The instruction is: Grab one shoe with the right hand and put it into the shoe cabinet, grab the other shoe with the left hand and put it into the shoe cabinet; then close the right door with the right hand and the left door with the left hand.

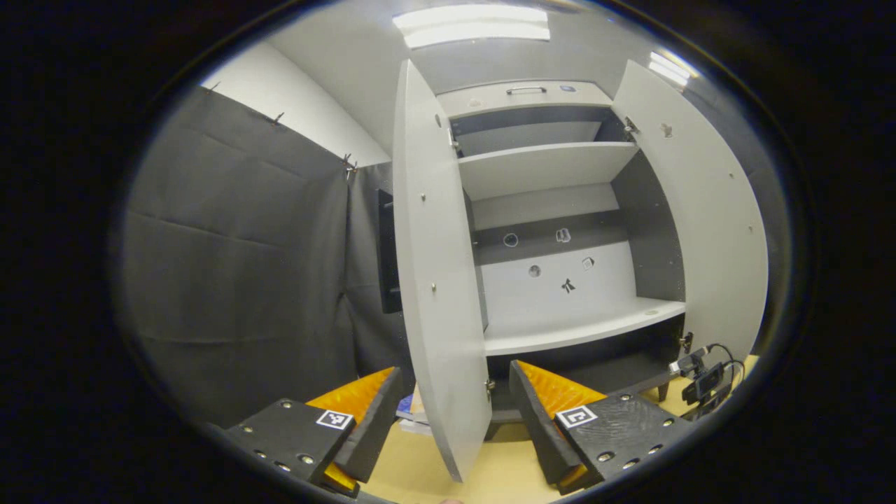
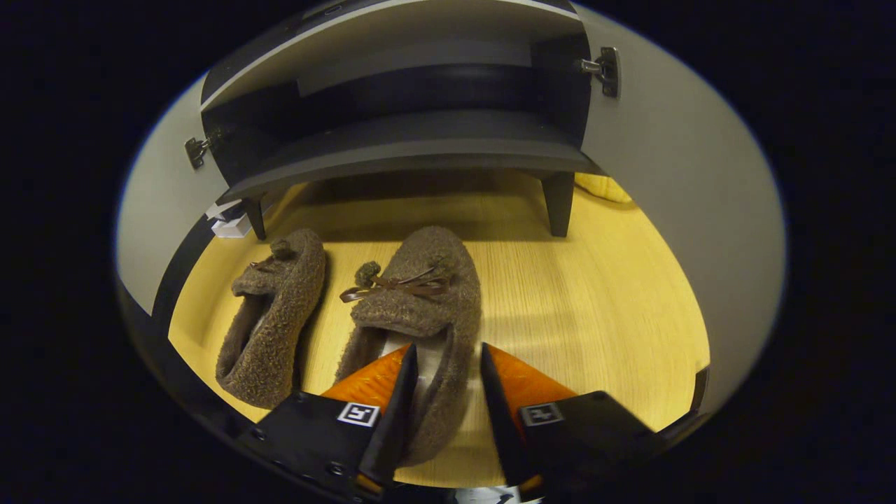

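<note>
while the right gripper (image 2: 446,392) fingers straddle its side wall without clamping, fuzzy brown shoe (image 2: 420,308), ribbon bow.

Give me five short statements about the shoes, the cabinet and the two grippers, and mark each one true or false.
1. Both cabinet doors, the left door and the right door, stand open. True.
2. One brown shoe already sits on the cabinet's lower shelf. False: both shoes lie on the wooden floor in front of the cabinet, and that shelf is bare.
3. The right gripper has its fingers on either side of the heel wall of the nearer shoe. True.
4. The left gripper is shut on the other shoe. False: it is open and holds nothing.
5. The two shoes are stacked on each other. False: they lie side by side, apart.
</note>
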`<state>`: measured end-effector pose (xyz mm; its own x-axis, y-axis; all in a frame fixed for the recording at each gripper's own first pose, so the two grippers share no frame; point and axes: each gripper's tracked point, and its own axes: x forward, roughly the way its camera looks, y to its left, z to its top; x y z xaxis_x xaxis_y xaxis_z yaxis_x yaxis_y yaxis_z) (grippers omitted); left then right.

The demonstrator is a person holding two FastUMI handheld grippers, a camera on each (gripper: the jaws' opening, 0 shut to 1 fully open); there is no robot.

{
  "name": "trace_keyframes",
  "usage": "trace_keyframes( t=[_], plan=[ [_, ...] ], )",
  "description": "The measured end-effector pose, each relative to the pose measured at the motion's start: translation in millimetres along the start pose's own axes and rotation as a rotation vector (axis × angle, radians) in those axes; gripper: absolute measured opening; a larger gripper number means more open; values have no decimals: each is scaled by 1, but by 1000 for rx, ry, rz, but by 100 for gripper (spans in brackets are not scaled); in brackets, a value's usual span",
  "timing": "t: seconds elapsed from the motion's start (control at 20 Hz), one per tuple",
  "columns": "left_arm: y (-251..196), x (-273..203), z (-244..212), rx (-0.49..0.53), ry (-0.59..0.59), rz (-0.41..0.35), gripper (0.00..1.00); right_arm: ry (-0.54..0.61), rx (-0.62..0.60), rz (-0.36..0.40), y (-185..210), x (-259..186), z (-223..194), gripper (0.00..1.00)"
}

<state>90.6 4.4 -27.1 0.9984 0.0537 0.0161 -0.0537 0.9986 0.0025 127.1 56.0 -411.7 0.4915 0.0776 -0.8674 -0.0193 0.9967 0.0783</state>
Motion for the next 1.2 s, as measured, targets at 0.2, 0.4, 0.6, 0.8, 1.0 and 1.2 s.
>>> trace_keyframes(
  t=[0.2,0.4,0.6,0.8,1.0,1.2],
  plan=[
    [-4,-1,1,-6,0,-5,96,-15,-8,-69,-19,-5,5,0],
    [-10,-4,6,-7,-12,-15,96,-30,-3,-69,-18,-15,10,2],
    [-20,-7,9,-7,-20,-29,96,-94,8,-14,-10,-47,34,2],
    [-31,-5,9,-21,-22,-46,96,-198,18,45,2,-88,76,1],
    [-49,1,11,-28,-27,-70,96,-298,22,90,10,-126,125,1],
    [-67,7,9,-36,-25,-102,96,-412,47,153,31,-163,182,1]
  ],
)
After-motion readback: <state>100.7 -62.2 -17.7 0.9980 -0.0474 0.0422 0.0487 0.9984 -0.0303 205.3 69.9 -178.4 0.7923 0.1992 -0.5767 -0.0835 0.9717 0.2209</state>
